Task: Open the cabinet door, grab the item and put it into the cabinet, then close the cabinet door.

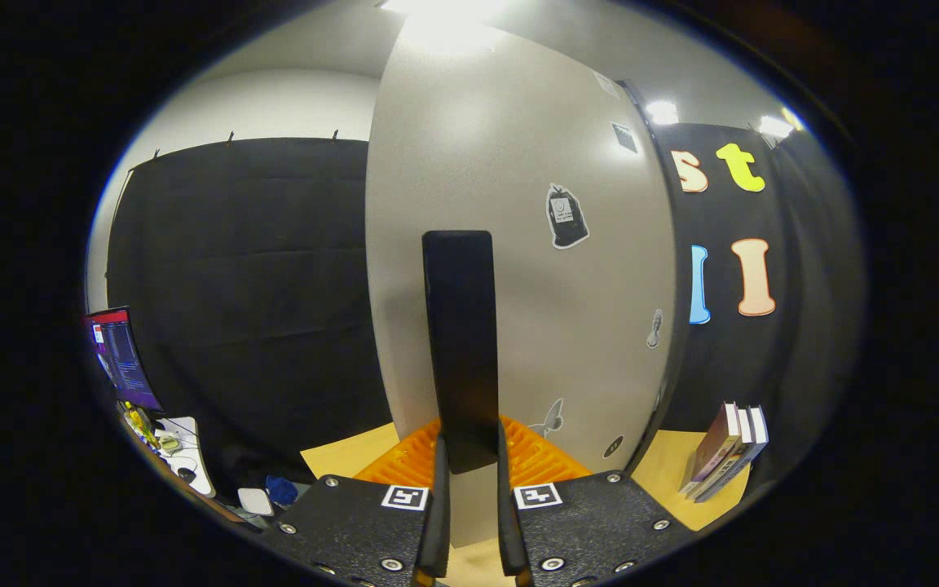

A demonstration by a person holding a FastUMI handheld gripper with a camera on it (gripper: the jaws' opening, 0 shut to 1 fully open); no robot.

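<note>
A tall black handle (460, 342) stands upright on the grey cabinet door (518, 163), which carries a few stickers. My gripper (473, 505) is shut on the lower end of this handle, one finger pressing each side. Behind the fingers (440, 505), low against the door, lies an orange ribbed item (539, 461) on the wooden tabletop (347, 452). The door's left edge stands against the black cloth wall. The cabinet's inside is hidden behind the door.
Three books (726, 456) lean upright on the tabletop to the right of the door. Far to the left stands a desk with a lit monitor (119, 359) and small clutter; a white pad and blue cloth (280, 489) lie nearer.
</note>
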